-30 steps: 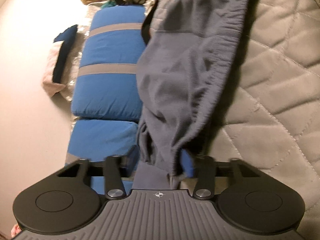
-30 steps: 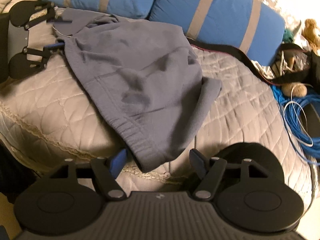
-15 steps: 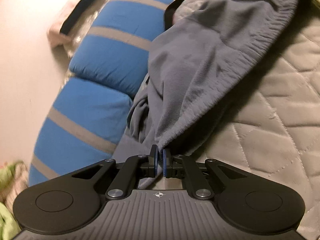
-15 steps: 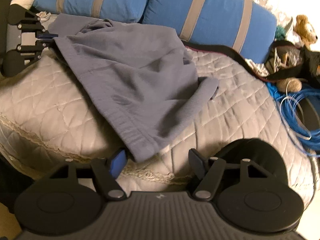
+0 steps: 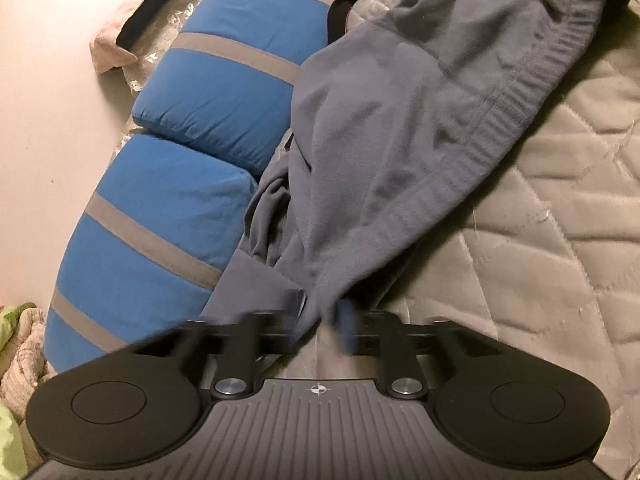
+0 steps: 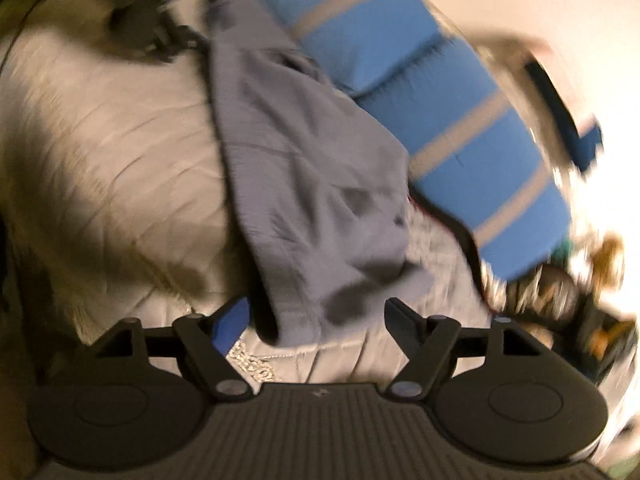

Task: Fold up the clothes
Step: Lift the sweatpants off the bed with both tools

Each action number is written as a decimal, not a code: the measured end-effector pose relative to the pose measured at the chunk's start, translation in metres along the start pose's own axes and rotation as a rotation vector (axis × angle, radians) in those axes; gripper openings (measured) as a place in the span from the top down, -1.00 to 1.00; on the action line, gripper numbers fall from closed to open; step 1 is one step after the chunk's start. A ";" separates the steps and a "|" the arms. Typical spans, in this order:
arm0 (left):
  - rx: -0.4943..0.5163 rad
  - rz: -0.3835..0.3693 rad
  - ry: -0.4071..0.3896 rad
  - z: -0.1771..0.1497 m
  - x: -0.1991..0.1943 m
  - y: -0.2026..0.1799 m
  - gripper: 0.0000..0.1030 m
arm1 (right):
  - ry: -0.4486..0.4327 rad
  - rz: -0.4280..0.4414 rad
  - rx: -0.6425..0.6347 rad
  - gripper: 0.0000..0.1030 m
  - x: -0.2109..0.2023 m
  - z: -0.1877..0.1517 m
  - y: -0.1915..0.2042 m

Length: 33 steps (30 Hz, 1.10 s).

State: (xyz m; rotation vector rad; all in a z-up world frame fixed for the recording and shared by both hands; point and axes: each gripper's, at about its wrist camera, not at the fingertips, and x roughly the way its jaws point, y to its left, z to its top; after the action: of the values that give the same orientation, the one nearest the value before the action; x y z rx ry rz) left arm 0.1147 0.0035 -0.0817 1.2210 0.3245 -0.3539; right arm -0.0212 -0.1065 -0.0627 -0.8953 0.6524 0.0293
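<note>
A grey-blue fleece garment [image 5: 400, 140] with a ribbed hem lies spread on the quilted bed cover [image 5: 520, 260]. My left gripper [image 5: 322, 318] is blurred with motion; its fingers stand apart around the garment's near corner, which lies loose between them. In the right wrist view the garment [image 6: 304, 184] runs away from me, and its near hem end lies between the wide-open fingers of my right gripper [image 6: 316, 316]. The left gripper [image 6: 160, 36] shows there as a dark blur at the garment's far end.
Two blue pillows [image 5: 224, 92] with grey stripes line the wall side of the bed, also blue pillows [image 6: 472, 148]. A pink and dark cushion [image 5: 120, 36] lies beyond them. Green and floral fabric [image 5: 16, 340] sits lower left. Blurred clutter [image 6: 580, 280] lies at the right.
My left gripper, shut on the garment corner half a second ago, has opened. The right gripper has swung sharply, stays open, and its view is blurred.
</note>
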 end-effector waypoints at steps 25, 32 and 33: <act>0.060 0.041 -0.071 -0.017 -0.026 -0.009 -0.32 | 0.034 -0.056 -0.404 0.79 0.038 0.011 0.022; 0.095 0.023 -0.126 -0.013 -0.032 -0.015 -0.32 | -0.052 -0.060 -0.188 0.80 0.018 0.037 -0.035; 0.107 0.026 -0.134 -0.012 -0.033 -0.017 -0.32 | -0.060 -0.058 -0.166 0.80 0.016 0.039 -0.041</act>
State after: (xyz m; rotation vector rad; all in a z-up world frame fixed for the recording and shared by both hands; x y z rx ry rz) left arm 0.0771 0.0126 -0.0860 1.2976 0.1761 -0.4330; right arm 0.0237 -0.1078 -0.0248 -1.0689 0.5739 0.0586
